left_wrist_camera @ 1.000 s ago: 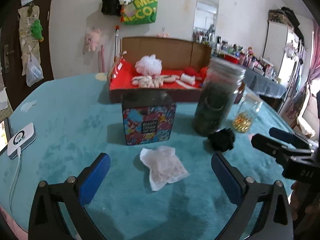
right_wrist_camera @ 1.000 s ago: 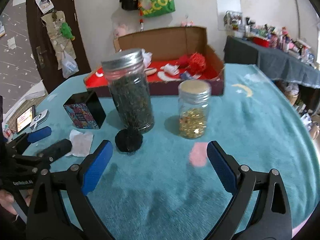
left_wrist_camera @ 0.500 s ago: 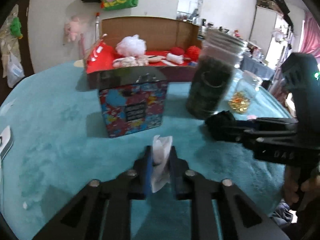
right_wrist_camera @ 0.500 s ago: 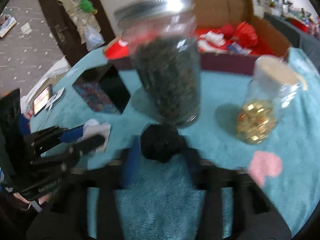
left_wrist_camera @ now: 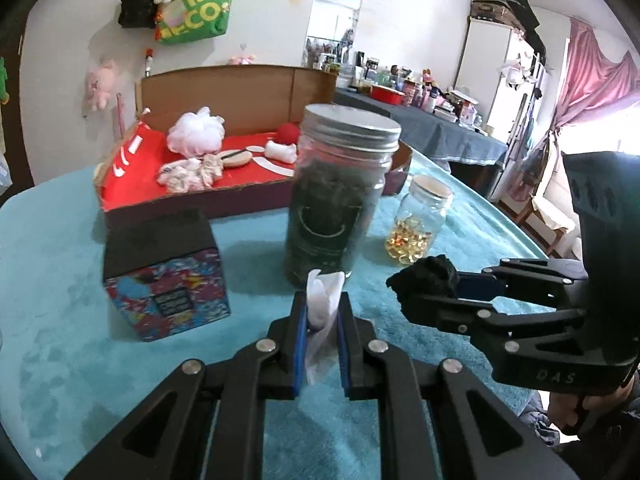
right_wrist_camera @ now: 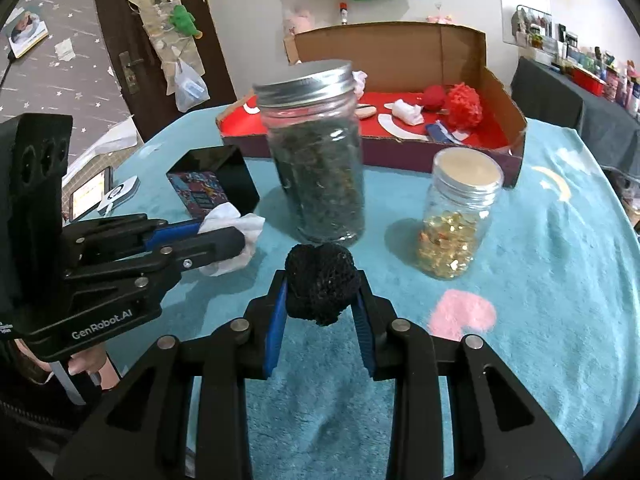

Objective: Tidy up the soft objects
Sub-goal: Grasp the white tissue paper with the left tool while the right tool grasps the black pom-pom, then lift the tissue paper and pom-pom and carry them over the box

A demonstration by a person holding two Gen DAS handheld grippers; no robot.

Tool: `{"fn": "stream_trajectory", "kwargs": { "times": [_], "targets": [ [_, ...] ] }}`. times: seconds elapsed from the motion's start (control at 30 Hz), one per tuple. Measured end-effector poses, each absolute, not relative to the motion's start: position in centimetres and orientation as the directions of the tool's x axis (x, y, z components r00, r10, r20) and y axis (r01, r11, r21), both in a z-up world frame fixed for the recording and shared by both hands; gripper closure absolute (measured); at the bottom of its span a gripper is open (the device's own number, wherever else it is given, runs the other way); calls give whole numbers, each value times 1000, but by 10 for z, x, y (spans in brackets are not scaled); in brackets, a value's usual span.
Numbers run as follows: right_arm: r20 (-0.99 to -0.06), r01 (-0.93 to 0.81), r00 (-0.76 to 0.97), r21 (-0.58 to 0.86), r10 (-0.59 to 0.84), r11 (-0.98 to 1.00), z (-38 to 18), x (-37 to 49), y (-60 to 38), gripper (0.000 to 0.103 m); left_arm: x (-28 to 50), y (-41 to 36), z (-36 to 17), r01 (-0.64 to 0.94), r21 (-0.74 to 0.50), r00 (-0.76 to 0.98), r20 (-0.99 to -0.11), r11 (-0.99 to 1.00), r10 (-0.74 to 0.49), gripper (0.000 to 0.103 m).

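Standing upright, white tissue [left_wrist_camera: 322,304] sits pinched between left gripper [left_wrist_camera: 323,334] jaws.

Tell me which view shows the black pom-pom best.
The right wrist view: the black pom-pom sits centred and sharp between that tool's blue pads. The left wrist view shows it only side-on, small, at the right tool's tip.

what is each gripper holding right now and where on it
The left gripper pinches the white tissue around its bunched middle. The right gripper squeezes the black mesh puff across its sides.
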State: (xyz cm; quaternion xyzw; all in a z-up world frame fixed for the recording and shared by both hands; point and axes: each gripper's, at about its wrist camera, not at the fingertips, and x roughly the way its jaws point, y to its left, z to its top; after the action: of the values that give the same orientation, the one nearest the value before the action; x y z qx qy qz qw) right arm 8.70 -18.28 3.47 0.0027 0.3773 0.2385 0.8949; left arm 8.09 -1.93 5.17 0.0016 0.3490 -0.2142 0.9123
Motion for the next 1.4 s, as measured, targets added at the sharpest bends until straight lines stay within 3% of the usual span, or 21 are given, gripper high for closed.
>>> {"fn": "stream_trajectory", "kwargs": {
  "times": [0.6, 0.93, 1.4],
  "targets": [
    [-684, -418, 589, 198, 431, 887, 31, 92, -187, 74, 85, -18, 47, 390, -136, 649, -661, 911, -376, 89],
    [-702, -359, 587, 223, 405, 906, 23, 89, -222, 74, 78, 34, 38, 324, -179, 632, -690, 929, -353, 89],
    [-700, -280, 626, 209, 344, 937, 31, 110, -279, 73, 88, 116, 34, 196, -132, 653, -721, 972, -230, 89]
  ]
}}
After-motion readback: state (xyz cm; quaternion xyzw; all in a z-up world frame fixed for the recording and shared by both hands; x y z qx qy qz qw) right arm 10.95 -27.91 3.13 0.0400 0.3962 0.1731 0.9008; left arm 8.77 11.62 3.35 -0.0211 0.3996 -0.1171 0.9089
